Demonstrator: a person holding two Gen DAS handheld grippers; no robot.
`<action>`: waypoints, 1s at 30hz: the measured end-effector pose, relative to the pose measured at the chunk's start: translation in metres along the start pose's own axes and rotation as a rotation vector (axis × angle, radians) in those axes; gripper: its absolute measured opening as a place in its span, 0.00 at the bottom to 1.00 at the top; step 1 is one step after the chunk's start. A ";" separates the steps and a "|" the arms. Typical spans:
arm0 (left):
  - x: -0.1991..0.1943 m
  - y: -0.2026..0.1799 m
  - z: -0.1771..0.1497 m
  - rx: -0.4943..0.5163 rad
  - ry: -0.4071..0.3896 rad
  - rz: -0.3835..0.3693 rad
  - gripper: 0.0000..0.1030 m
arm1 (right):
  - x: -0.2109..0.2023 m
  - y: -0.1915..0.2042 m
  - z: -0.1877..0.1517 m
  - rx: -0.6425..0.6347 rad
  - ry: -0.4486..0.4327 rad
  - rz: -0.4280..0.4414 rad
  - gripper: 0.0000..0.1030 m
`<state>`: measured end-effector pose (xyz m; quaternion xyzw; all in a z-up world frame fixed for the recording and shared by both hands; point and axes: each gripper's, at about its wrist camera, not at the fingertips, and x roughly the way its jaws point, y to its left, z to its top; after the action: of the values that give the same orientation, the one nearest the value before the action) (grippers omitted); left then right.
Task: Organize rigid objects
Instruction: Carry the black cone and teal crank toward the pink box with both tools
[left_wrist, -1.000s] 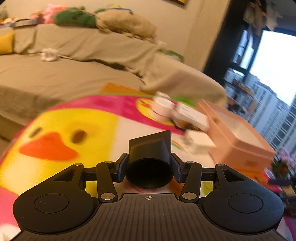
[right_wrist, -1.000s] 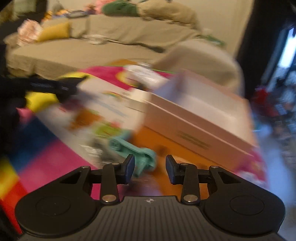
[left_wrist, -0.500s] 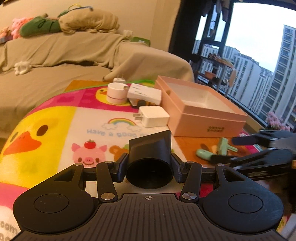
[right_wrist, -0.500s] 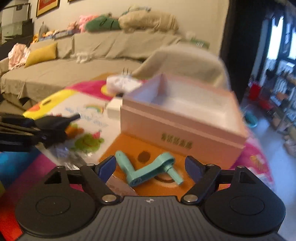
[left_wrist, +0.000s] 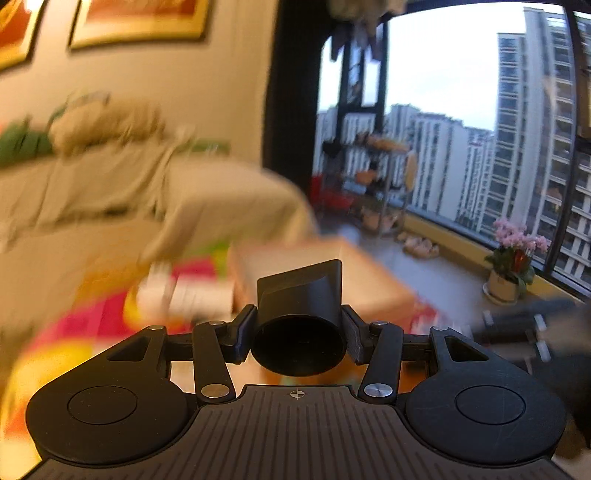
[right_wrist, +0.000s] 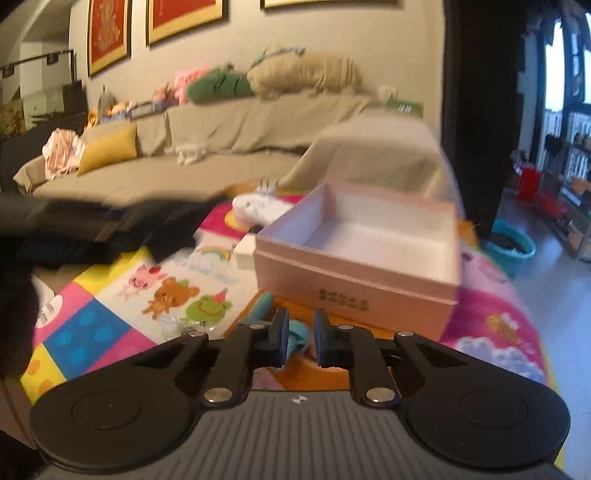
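Where visible, pink box (right_wrist: 354, 291) bare inside.

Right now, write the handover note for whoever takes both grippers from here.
Left gripper: shut on a black nozzle, held off the mat.
Right gripper: jaws just closed on the teal crank, in front of the pink box.
Pink box: open, looks empty.
On the play mat beyond the box: white charger against its far corner, more white plugs behind, blurred.
Done: nothing boxed yet.
Left: drop the nozzle and crank in the box, then fetch the white pieces.
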<state>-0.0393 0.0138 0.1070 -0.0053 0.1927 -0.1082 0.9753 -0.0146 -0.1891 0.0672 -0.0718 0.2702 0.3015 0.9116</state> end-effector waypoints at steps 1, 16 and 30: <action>0.009 -0.005 0.011 0.015 -0.029 -0.007 0.52 | -0.006 -0.002 -0.001 -0.006 -0.014 -0.005 0.14; 0.014 0.043 -0.037 -0.197 0.082 0.110 0.52 | 0.055 0.009 -0.015 -0.038 0.098 -0.065 0.75; 0.018 0.081 -0.102 -0.329 0.147 0.128 0.52 | 0.053 -0.003 -0.024 -0.179 0.111 -0.074 0.83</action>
<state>-0.0444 0.0925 0.0018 -0.1446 0.2785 -0.0132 0.9494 0.0117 -0.1718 0.0188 -0.1794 0.2896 0.2861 0.8956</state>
